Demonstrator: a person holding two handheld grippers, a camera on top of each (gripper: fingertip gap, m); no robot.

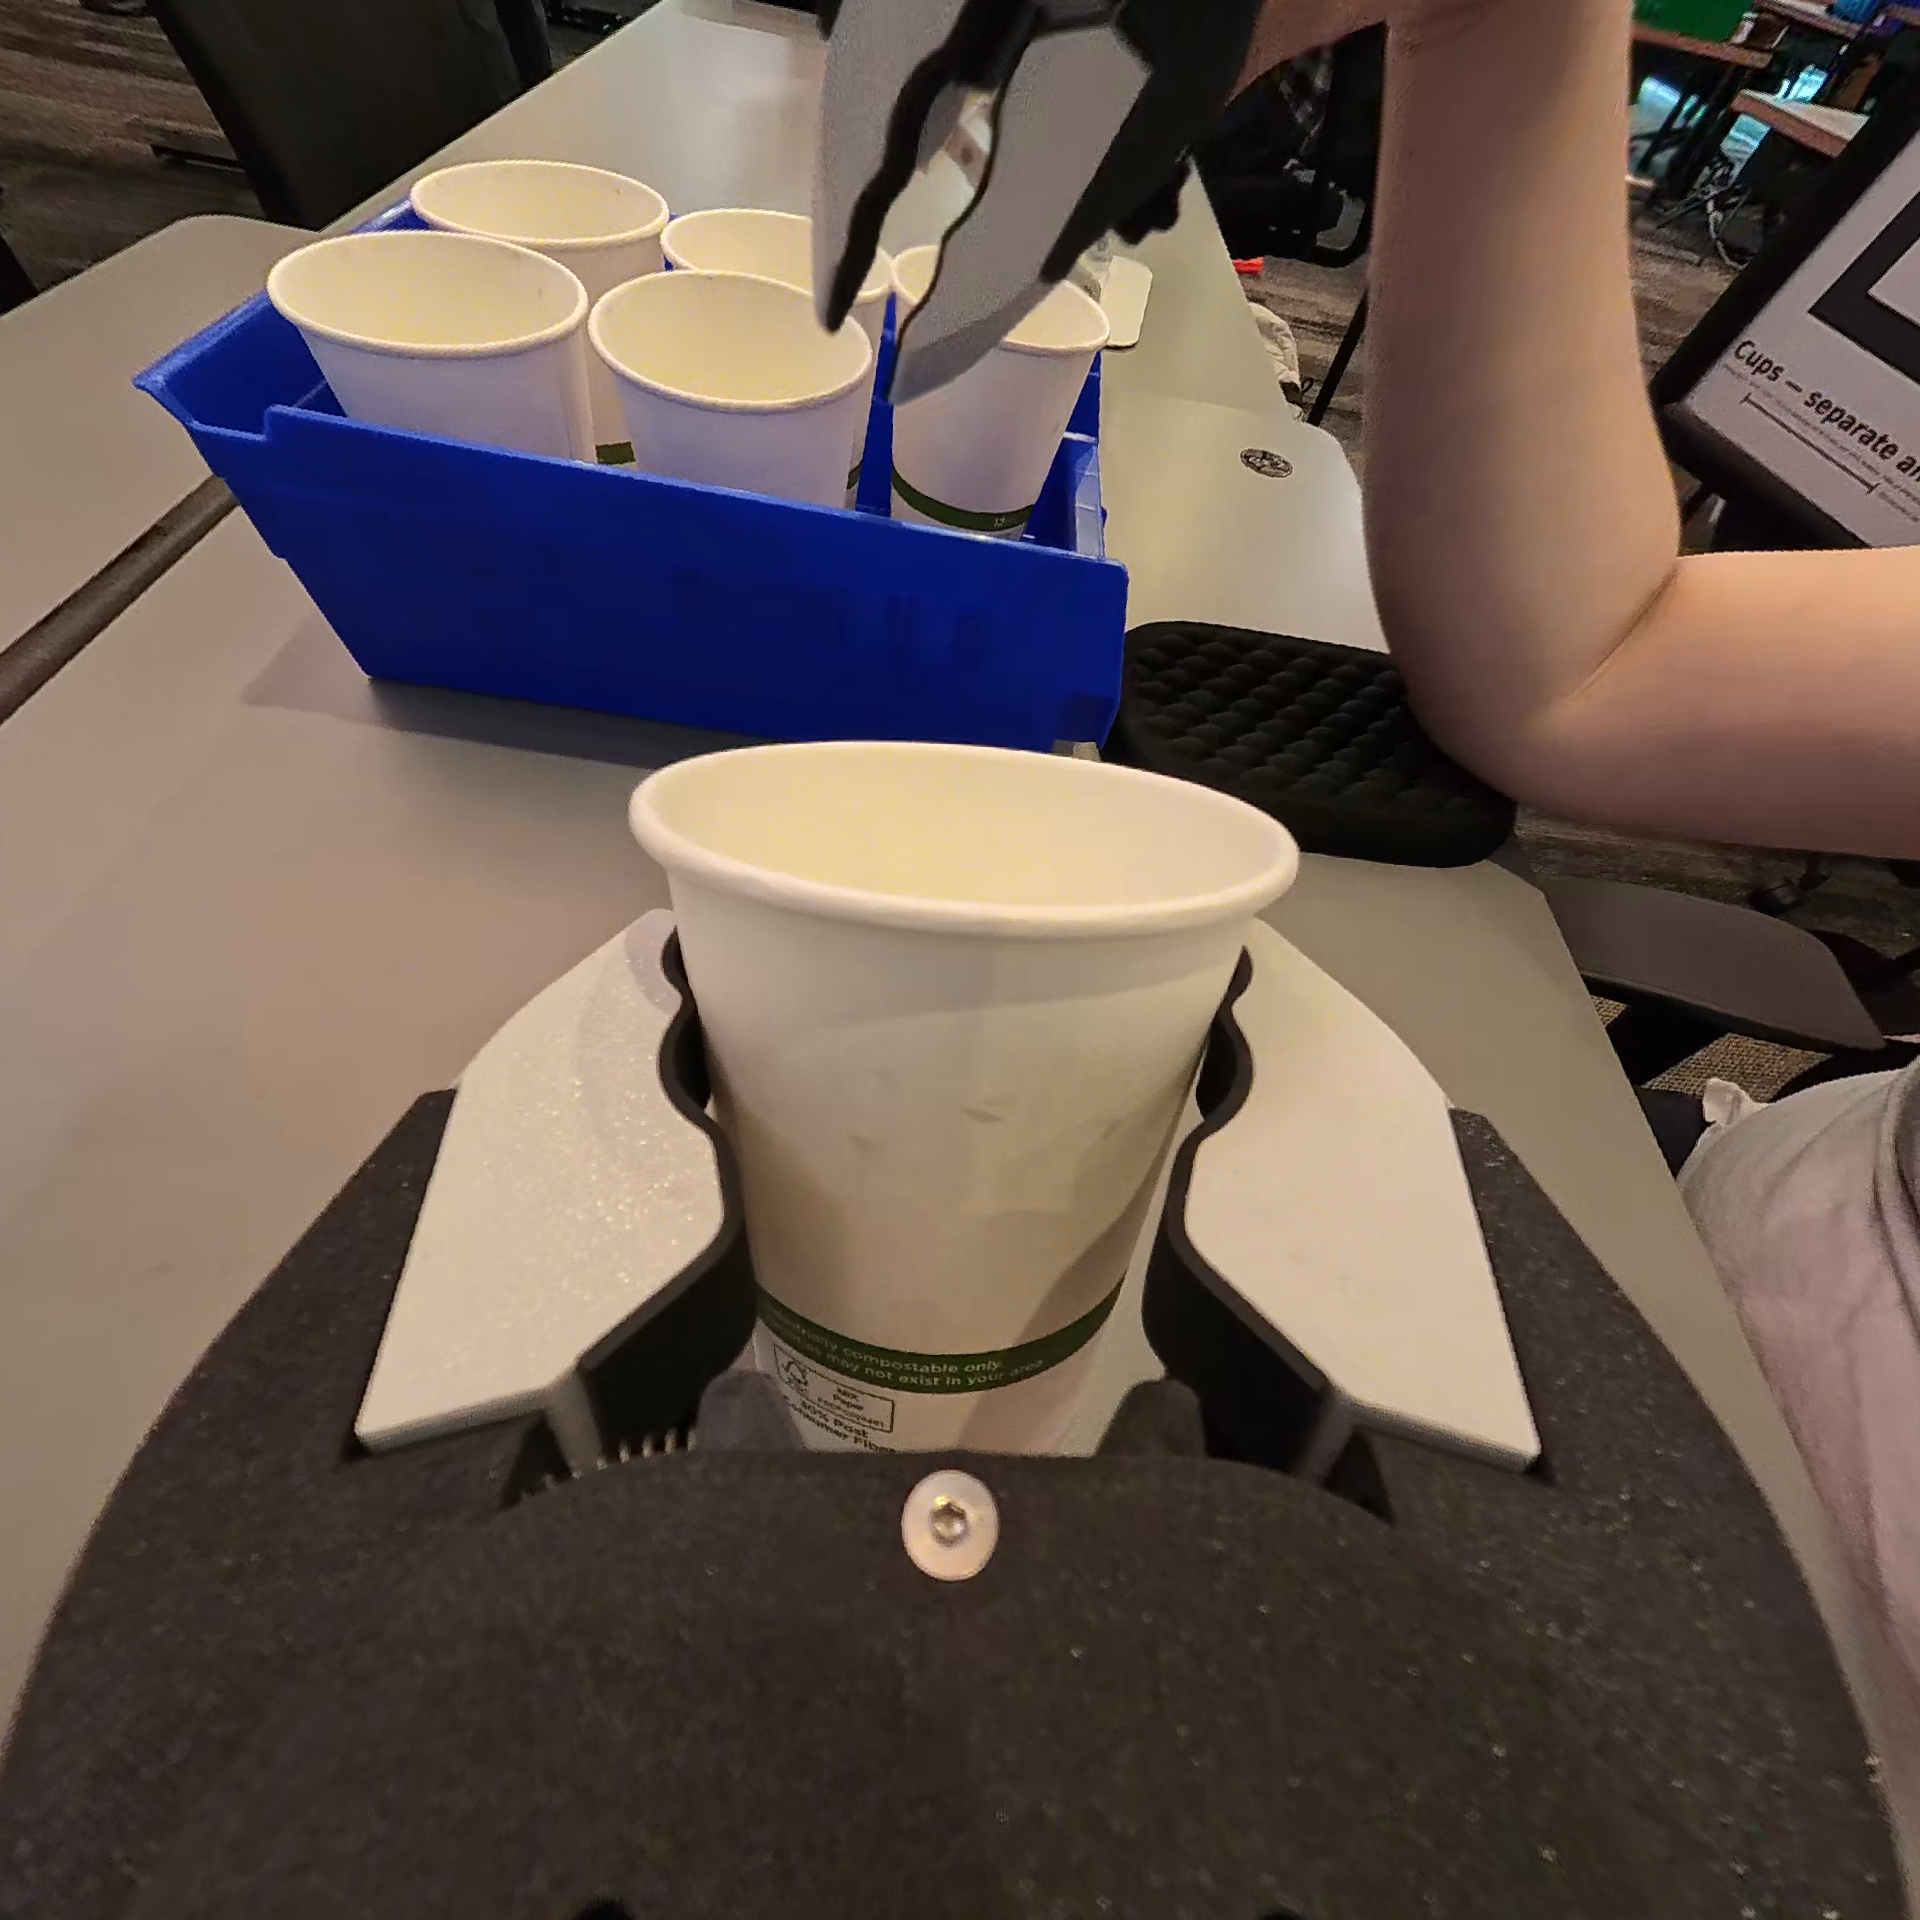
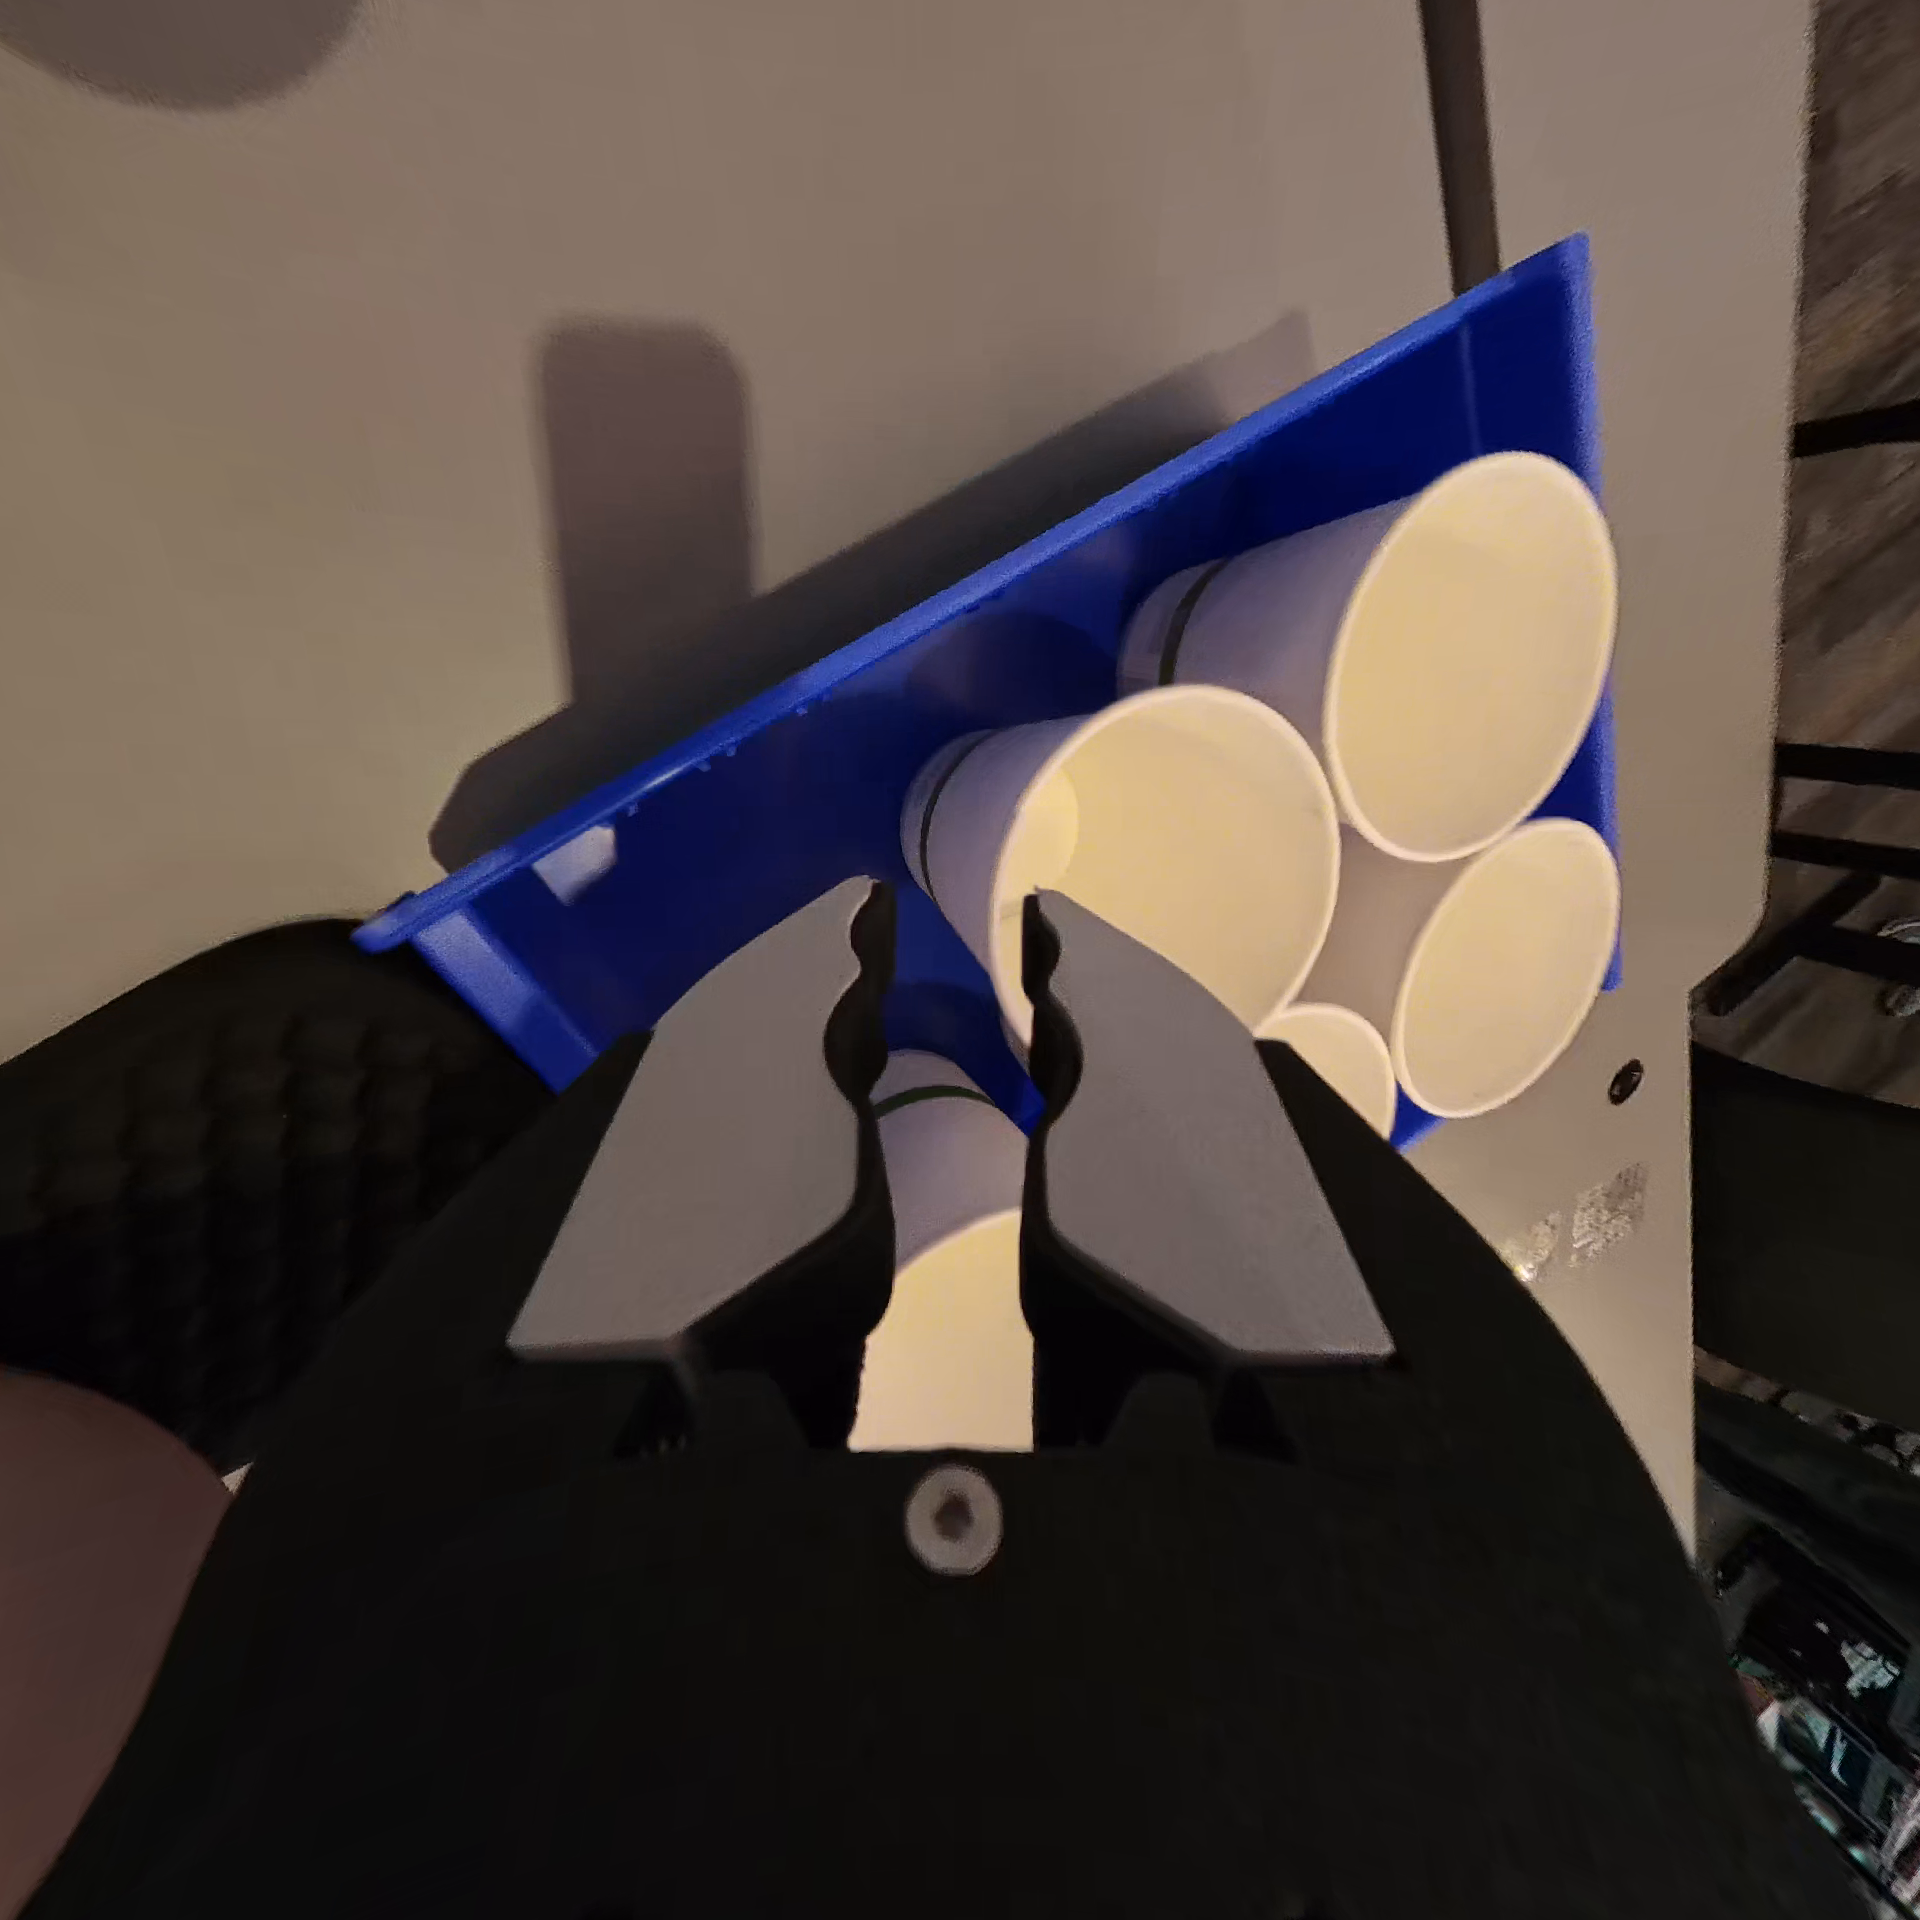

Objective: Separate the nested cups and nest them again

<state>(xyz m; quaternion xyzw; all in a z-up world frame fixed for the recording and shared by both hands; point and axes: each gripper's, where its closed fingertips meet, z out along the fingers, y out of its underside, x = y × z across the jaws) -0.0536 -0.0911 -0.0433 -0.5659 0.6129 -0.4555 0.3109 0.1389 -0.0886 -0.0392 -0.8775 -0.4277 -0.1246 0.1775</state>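
Note:
My left gripper [image 1: 956, 945] is shut on a white paper cup [image 1: 966, 1091] with a green band, holding it upright above the grey table. Several more white cups [image 1: 436, 343] stand upright in a blue bin [image 1: 675, 603] farther back. My right gripper [image 1: 878, 353] hangs over the bin's right end, pointing down, with its jaws slightly apart and empty. In the right wrist view the right gripper [image 2: 954, 899] is above the rim of one cup [image 2: 1174, 862], with another cup [image 2: 945, 1330] below it in the bin [image 2: 727, 831].
A black textured pad [image 1: 1299, 738] lies right of the bin, and a person's arm [image 1: 1558, 520] rests on it; the pad also shows in the right wrist view [image 2: 208, 1143]. A framed sign [image 1: 1829, 364] stands at the far right. The grey table [image 1: 260, 935] ends close on the right.

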